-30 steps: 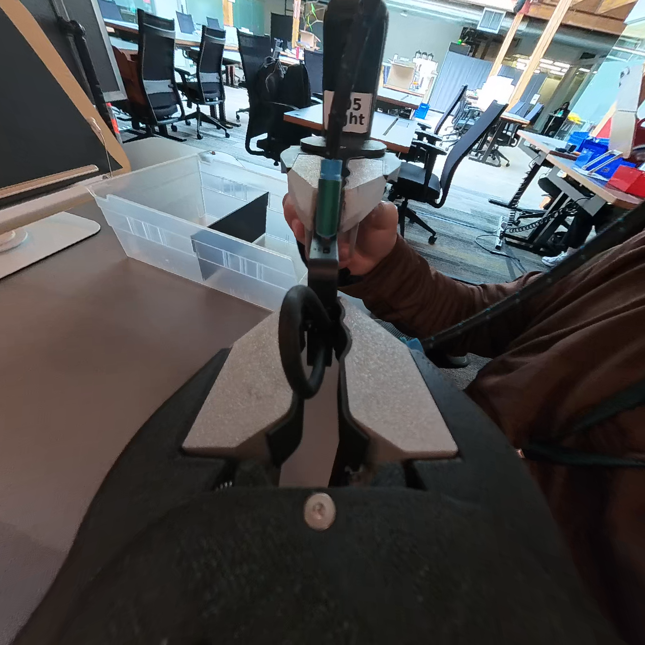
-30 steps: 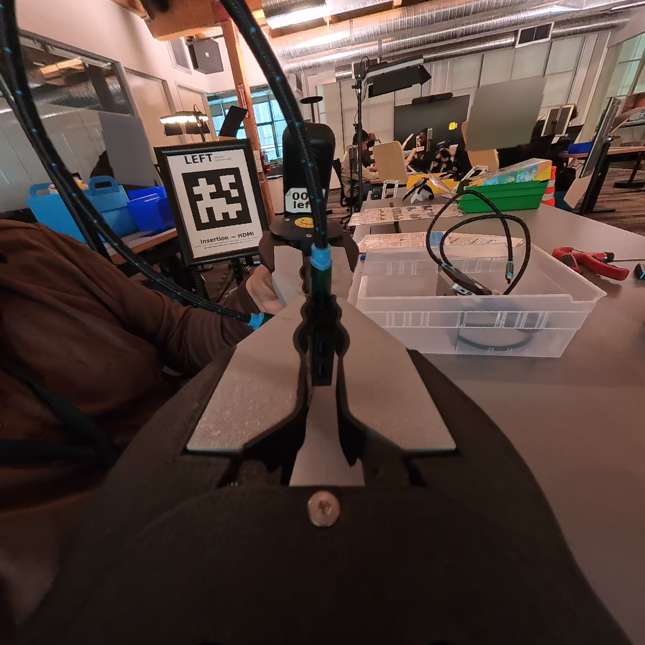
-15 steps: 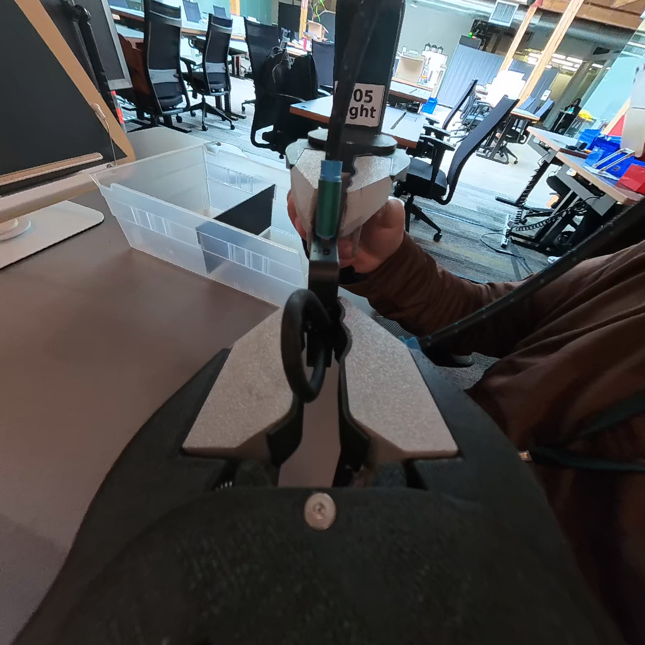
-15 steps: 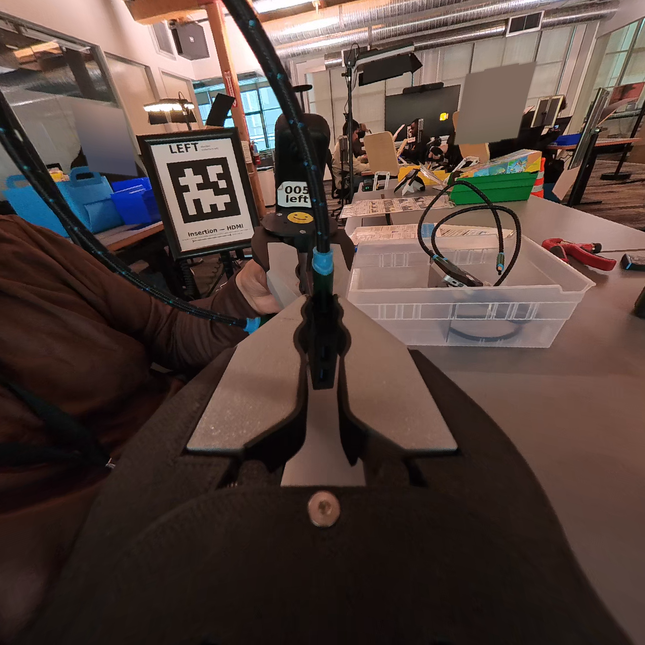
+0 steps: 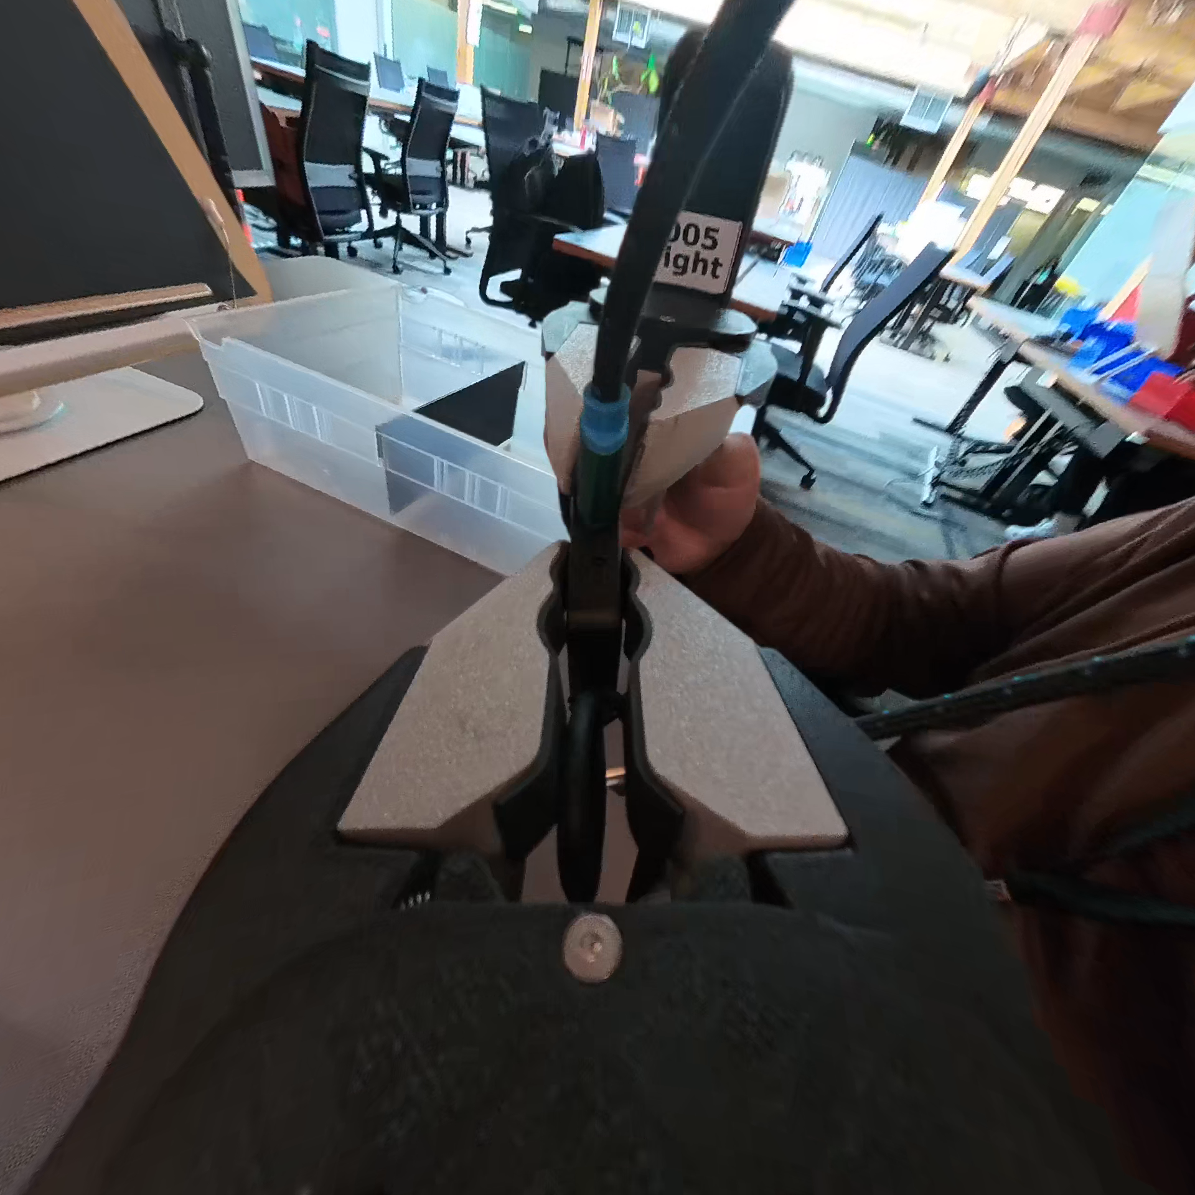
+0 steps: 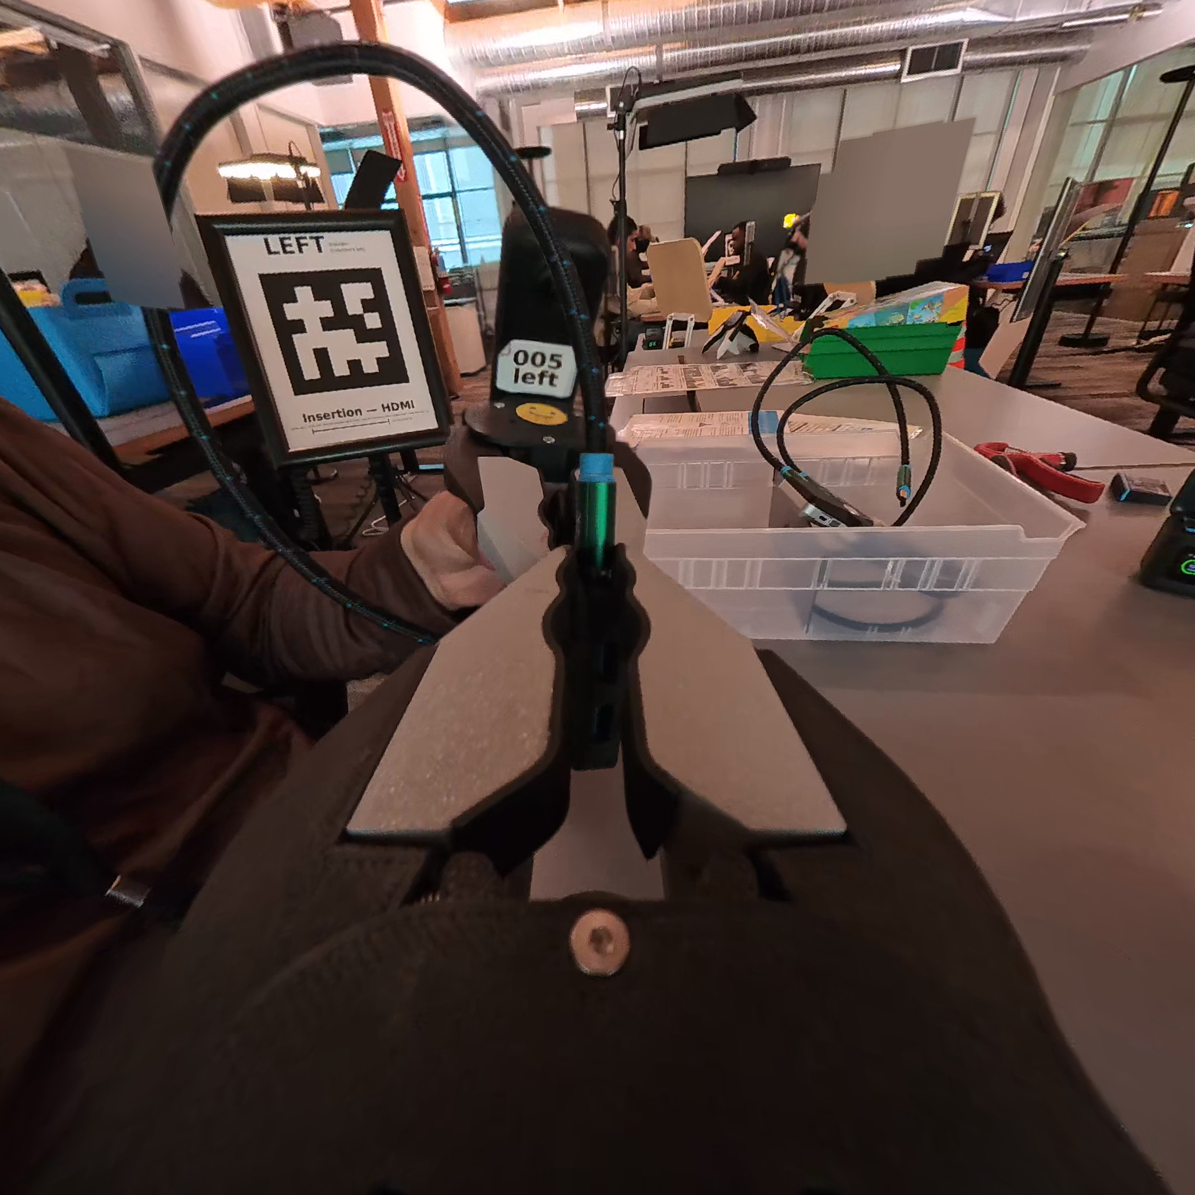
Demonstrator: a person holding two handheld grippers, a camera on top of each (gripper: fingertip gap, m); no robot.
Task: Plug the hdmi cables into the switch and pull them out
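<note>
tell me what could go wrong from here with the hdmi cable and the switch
1. The braided cable bends in a tight loop right off the blue collar and may tug the green plug sideways.
2. The left gripper and right gripper are shut tip to tip on the joined switch and plug in mid-air; a crooked pull could strain the joint.

**Grey table, bins + odd tools**

Grey table (image 6: 970, 743) w/ a clear plastic bin (image 6: 840, 582) on it; beyond that, printed sheets (image 6: 705, 375), green tray (image 6: 886, 349). Far right: red-handled pliers (image 6: 1041, 469), small black block (image 6: 1141, 488), dark device (image 6: 1173, 556) at frame edge. Left wrist view: divided clear bin (image 5: 388, 414), monitor foot (image 5: 97, 414).
</note>
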